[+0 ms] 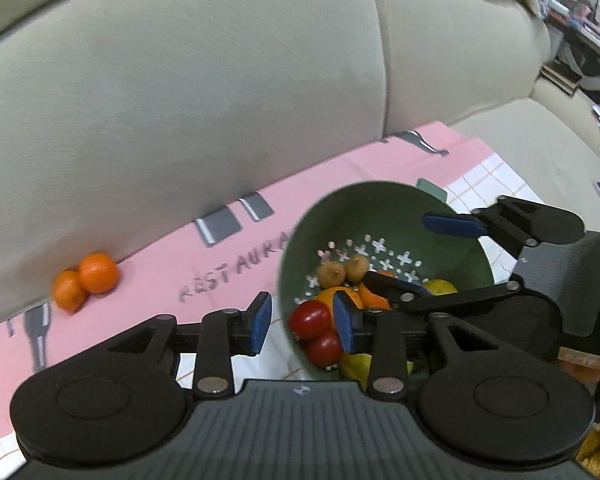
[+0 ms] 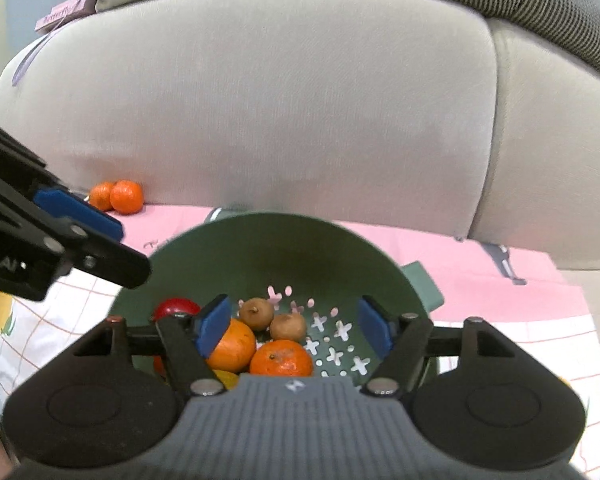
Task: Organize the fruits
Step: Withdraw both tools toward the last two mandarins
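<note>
Hiding beneath the left gripper (image 1: 303,322), yellow fruit (image 1: 356,364) shows only partly.

The sofa back (image 1: 180,100) rises like a wall behind the pink cloth (image 1: 148,272). Two oranges (image 1: 86,280) sit tight against its foot, reachable from the front or above only. Bare cloth lies open between them and the green bowl (image 1: 380,216). The bowl's high rim bars its fruit (image 2: 280,356) from the sides; its mouth is open above.

Fruit-filled green colander (image 2: 276,248), two oranges (image 2: 118,197) outside
</note>
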The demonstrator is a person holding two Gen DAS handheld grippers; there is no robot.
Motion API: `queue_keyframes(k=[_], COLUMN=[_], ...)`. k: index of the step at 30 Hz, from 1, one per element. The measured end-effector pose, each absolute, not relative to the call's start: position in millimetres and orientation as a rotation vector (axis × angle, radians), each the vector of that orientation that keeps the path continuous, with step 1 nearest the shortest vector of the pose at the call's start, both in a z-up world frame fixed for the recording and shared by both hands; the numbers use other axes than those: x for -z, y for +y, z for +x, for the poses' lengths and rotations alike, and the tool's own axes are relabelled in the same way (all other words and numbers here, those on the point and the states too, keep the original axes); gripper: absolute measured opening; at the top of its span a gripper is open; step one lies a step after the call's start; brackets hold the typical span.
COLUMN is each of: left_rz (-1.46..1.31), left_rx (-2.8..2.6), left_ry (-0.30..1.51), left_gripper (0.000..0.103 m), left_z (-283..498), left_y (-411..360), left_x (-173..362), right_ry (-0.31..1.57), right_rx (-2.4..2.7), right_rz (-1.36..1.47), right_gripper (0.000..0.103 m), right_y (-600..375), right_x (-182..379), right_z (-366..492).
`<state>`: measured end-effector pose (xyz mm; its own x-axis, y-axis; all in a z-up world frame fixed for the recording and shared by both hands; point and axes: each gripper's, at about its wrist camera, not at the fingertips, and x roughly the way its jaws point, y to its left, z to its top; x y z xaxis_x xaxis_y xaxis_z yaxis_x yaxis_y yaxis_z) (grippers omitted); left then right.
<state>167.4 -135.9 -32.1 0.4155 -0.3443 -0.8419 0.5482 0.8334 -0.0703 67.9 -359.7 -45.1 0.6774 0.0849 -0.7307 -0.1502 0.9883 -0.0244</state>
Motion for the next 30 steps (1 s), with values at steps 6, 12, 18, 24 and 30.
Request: queue_keyframes(k=[6, 12, 18, 24, 30], left_rz=[0.177, 0.117, 0.044, 0.001, -0.023], left_rx=[0.515, 0.469, 0.422, 0.367, 0.310], left_ry=[0.954, 0.899, 0.857, 0.790, 0.715], left_gripper=[0.051, 0.066, 0.073, 0.079, 0.080], left_z=[156.3, 146.6, 144.7, 145.2, 150.6], left_y=[-111.9, -86.0, -54.3, -26.6, -3.7], left_x=[19.8, 7.8, -0.4, -8.3, -13.6], right_ry=[0.763, 0.723, 0.680, 0.690, 0.693], right_rx=[-0.126, -0.135, -0.143, -0.195, -0.227], right_rz=[-0.107, -0.152, -0.197, -0.203, -0.188], right_gripper=[0.072, 0.084, 0.084, 0.091, 0.092], right_y=[-343.5, -322.2, -300.3, -277.0, -253.2], right_x=[27.2, 15.3, -2.4, -8.1, -12.7], right_z=[55.7, 49.6, 43.8, 48.1, 56.0])
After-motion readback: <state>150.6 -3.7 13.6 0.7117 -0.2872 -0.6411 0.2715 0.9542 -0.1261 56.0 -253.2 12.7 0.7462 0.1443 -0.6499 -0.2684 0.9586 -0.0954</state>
